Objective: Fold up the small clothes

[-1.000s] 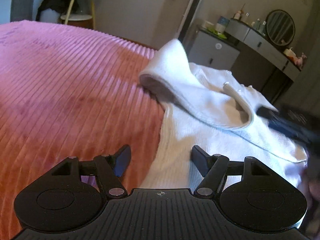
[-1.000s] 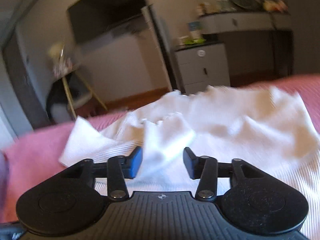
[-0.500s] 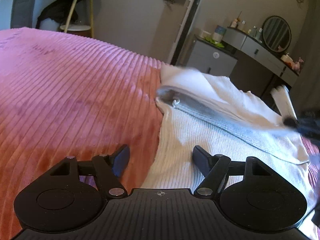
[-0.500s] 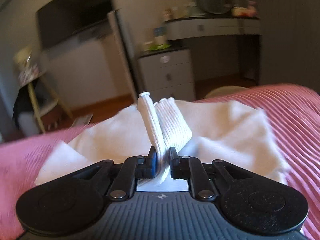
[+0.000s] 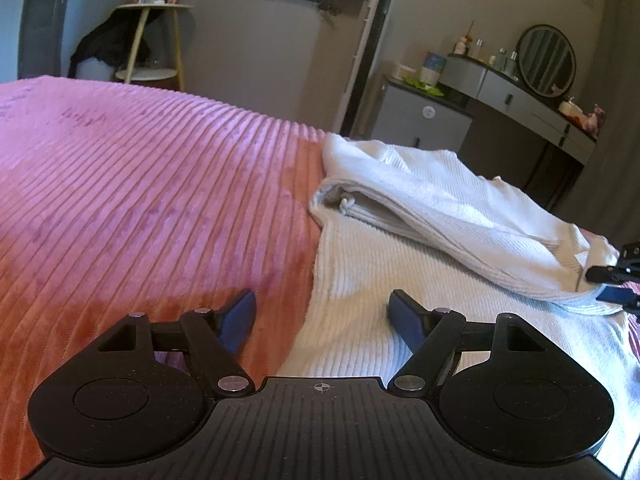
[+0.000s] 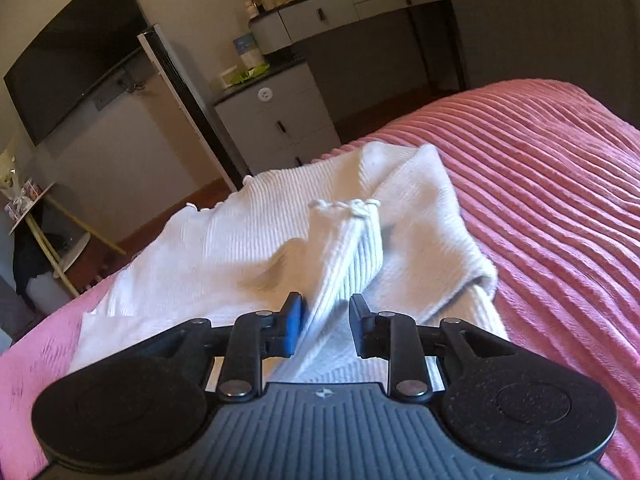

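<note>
1. The left gripper (image 5: 322, 316) hovers low with its jaws spread wide and nothing between them; its left finger is over the pink bedspread (image 5: 132, 200), its right finger over the near edge of the white ribbed garment (image 5: 384, 264).
2. The right gripper (image 6: 325, 322) has its jaws partly parted, a strip of the garment (image 6: 280, 240) running up between them; the cloth brushes the left pad, with a gap to the right one, so no firm pinch shows.
3. The garment lies on the bedspread near its far edge, one part folded over the rest.
4. Farther off stand a grey cabinet (image 5: 424, 122) and a dressing table (image 5: 524, 100) with a round mirror (image 5: 546, 60).
</note>
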Tool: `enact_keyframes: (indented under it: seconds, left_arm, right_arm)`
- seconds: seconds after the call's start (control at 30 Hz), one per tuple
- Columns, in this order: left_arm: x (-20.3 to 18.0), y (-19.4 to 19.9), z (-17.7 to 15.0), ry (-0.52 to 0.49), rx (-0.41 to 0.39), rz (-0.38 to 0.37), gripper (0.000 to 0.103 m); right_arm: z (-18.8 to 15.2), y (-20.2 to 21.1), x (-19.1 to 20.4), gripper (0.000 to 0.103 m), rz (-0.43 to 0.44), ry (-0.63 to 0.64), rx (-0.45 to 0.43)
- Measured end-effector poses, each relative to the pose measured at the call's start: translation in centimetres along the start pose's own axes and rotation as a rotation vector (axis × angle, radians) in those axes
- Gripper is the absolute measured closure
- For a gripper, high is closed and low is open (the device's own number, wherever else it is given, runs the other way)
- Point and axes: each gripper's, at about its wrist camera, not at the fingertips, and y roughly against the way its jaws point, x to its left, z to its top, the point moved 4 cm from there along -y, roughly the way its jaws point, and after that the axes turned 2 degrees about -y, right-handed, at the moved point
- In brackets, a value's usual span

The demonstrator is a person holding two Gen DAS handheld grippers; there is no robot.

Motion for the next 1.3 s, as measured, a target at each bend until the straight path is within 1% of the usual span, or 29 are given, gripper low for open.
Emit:
enact_keyframes:
  seconds: [0.03,0.07,0.13,0.17,0.23,0.3,0.37,0.43,0.47,0.5,0.53,0.6,0.63,0.67,0.73,0.77,0.8,0.87,0.93,0.97,1.0,1.03,1.07,1.1,1.17,1.23,1.27,1.3]
  left_arm:
    - [0.0,0.0,0.0,-0.003,-0.001,0.001,0.023]
    - [0.0,-0.1,0.0,-0.004,-0.001,0.001,0.023]
    - [0.1,-0.1,0.0,0.000,-0.002,-0.002,0.023]
    - [0.1,-0.1,0.1,0.004,-0.002,-0.004,0.023]
    - [0.2,-0.1,0.1,0.008,-0.001,-0.008,0.023]
    - [0.2,-0.1,0.1,0.010,-0.002,-0.010,0.023]
    - [0.2,-0.1,0.1,0.011,-0.002,-0.011,0.023]
    - [0.2,-0.1,0.1,0.010,-0.003,-0.011,0.022]
    - [0.3,-0.2,0.1,0.011,-0.003,-0.013,0.022]
    - [0.3,-0.2,0.1,0.012,-0.004,-0.013,0.022]
    - [0.4,-0.2,0.1,0.013,-0.005,-0.014,0.022]
    - [0.4,-0.2,0.1,0.015,-0.008,-0.016,0.022]
    - [0.4,-0.2,0.1,0.015,-0.011,-0.017,0.022]
    - [0.5,-0.2,0.1,0.015,-0.014,-0.018,0.022]
    - [0.5,-0.2,0.1,0.012,-0.021,-0.021,0.021]
    - [0.4,-0.3,0.1,0.010,-0.025,-0.021,0.021]
    - [0.4,-0.3,0.0,0.009,-0.028,-0.021,0.021]
    - [0.4,-0.2,0.0,0.009,-0.037,-0.021,0.020]
    - [0.4,-0.2,-0.1,0.008,-0.040,-0.022,0.020]
    - [0.4,-0.3,-0.1,0.005,-0.041,-0.021,0.020]
    - [0.4,-0.3,-0.1,0.003,-0.042,-0.020,0.020]
    - [0.3,-0.3,-0.2,-0.001,-0.043,-0.018,0.020]
    - [0.3,-0.3,-0.2,-0.005,-0.045,-0.016,0.020]
    - [0.2,-0.2,-0.2,-0.009,-0.046,-0.015,0.020]
    - [0.2,-0.2,-0.3,-0.011,-0.047,-0.014,0.020]
    - [0.1,-0.3,-0.3,-0.012,-0.051,-0.013,0.019]
    - [0.1,-0.3,-0.3,-0.015,-0.054,-0.011,0.018]
    - [0.0,-0.2,-0.3,-0.016,-0.056,-0.010,0.018]
  right_arm:
    - [-0.1,0.1,-0.1,0.082,0.006,-0.001,0.006]
    - [-0.1,0.2,-0.3,0.088,0.016,-0.005,0.010]
    - [-0.2,0.4,-0.6,0.088,0.038,-0.026,0.012]
    - [-0.2,0.6,-0.9,0.088,0.058,-0.051,0.009]
    - [-0.2,0.9,-1.2,0.084,0.078,-0.076,0.004]
    - [-0.2,1.0,-1.0,0.077,0.076,-0.050,0.000]
    - [-0.1,0.9,-0.7,0.077,0.073,-0.038,0.003]
    - [0.3,0.6,-0.6,0.077,0.061,-0.063,0.008]
    - [0.5,0.3,-0.8,0.082,0.051,-0.081,0.017]
    - [0.7,0.1,-0.8,0.093,0.047,-0.090,0.024]
    - [1.0,-0.1,-0.7,0.095,0.036,-0.087,0.031]
    - [1.8,-0.1,0.4,0.096,0.028,-0.029,0.022]
    - [2.3,0.3,1.3,0.096,0.049,0.004,-0.001]
    - [2.8,0.9,2.0,0.096,0.092,0.020,-0.028]
    - [4.3,2.7,3.1,0.096,0.225,0.015,-0.112]
    - [5.0,3.5,3.3,0.096,0.269,0.013,-0.153]
    - [5.5,4.0,3.2,0.096,0.302,0.012,-0.188]
    - [6.1,4.4,2.5,0.096,0.328,0.004,-0.232]
    - [6.0,3.6,0.8,0.096,0.302,0.009,-0.232]
    - [5.6,2.7,-0.2,0.091,0.252,0.009,-0.212]
    - [5.1,1.5,-1.3,0.081,0.185,0.005,-0.164]
    - [4.5,0.4,-2.5,0.078,0.120,-0.009,-0.098]
    - [3.6,-0.2,-3.8,0.077,0.050,-0.038,-0.048]
    - [2.9,-0.1,-4.6,0.077,0.027,-0.052,-0.043]
    - [1.7,1.3,-5.1,0.078,0.026,-0.071,-0.081]
    - [1.0,2.6,-4.7,0.077,-0.001,-0.076,-0.115]
    - [0.6,3.2,-4.2,0.077,-0.004,-0.077,-0.140]
    - [0.2,3.6,-3.5,0.077,0.016,-0.080,-0.164]
